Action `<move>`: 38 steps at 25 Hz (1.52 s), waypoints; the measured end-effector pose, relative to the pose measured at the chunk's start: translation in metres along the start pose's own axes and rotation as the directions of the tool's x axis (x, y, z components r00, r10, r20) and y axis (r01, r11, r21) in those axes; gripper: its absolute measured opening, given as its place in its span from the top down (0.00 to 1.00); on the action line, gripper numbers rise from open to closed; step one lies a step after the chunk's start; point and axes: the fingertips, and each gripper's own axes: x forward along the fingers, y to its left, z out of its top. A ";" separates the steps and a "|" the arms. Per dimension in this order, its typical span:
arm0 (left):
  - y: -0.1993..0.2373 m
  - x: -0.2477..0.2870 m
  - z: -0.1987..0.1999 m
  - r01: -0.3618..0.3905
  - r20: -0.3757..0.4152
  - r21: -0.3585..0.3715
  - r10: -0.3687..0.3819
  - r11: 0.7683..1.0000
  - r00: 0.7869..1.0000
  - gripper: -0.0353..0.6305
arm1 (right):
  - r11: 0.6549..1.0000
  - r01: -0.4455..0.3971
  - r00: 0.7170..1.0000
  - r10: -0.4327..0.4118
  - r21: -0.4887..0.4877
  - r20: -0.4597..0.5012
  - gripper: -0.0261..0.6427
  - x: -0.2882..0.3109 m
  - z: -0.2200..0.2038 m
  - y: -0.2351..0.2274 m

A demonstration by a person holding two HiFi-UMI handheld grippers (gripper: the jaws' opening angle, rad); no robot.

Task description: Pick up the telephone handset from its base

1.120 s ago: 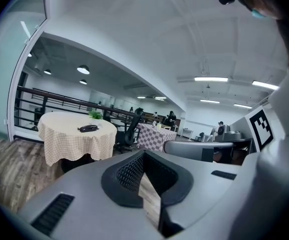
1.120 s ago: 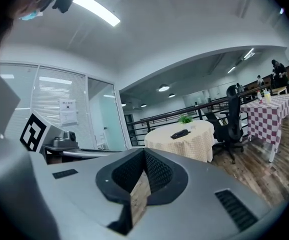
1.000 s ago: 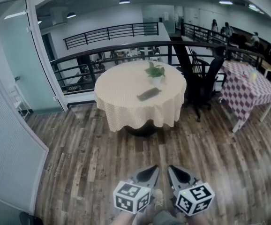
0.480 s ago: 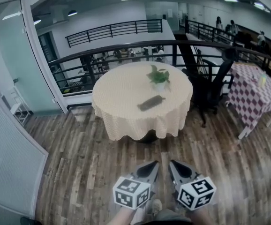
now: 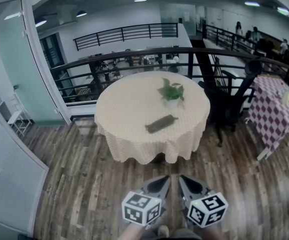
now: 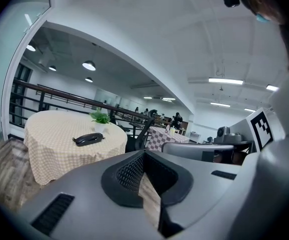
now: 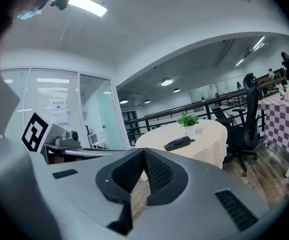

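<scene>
Black and slim, the telephone handset [image 5: 161,123] lies flat at the centre of the frame on the round bench [image 5: 115,129], its long axis running from lower left to upper right. Cream checked cloth drapes the bench. At bottom centre, the left gripper [image 5: 160,183] and right gripper [image 5: 187,183], 2 grey wedges, have their jaws pressed together on nothing.

A phone [image 5: 160,123] is set near the middle of a round table [image 5: 129,139], with a plant [image 5: 171,92] behind it to the right. A railing [image 5: 190,64] is seen behind the table, a chair [image 5: 230,104] to its right, and a second table [image 5: 278,115] farther right.
</scene>
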 end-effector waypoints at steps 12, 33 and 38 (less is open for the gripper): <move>0.035 0.038 0.011 -0.001 -0.022 -0.021 0.000 1.000 1.000 0.94 | 1.000 0.015 0.999 -0.015 0.014 -0.028 0.95 0.038 0.003 -0.029; 0.158 0.151 0.069 0.062 -0.094 0.006 -0.061 0.998 0.994 0.94 | 0.992 0.120 0.992 -0.119 0.036 -0.038 0.95 0.182 0.047 -0.104; 0.185 0.182 0.091 0.103 -0.113 0.026 -0.099 0.994 0.989 0.94 | 0.987 0.157 0.987 -0.156 0.045 -0.034 0.95 0.222 0.066 -0.125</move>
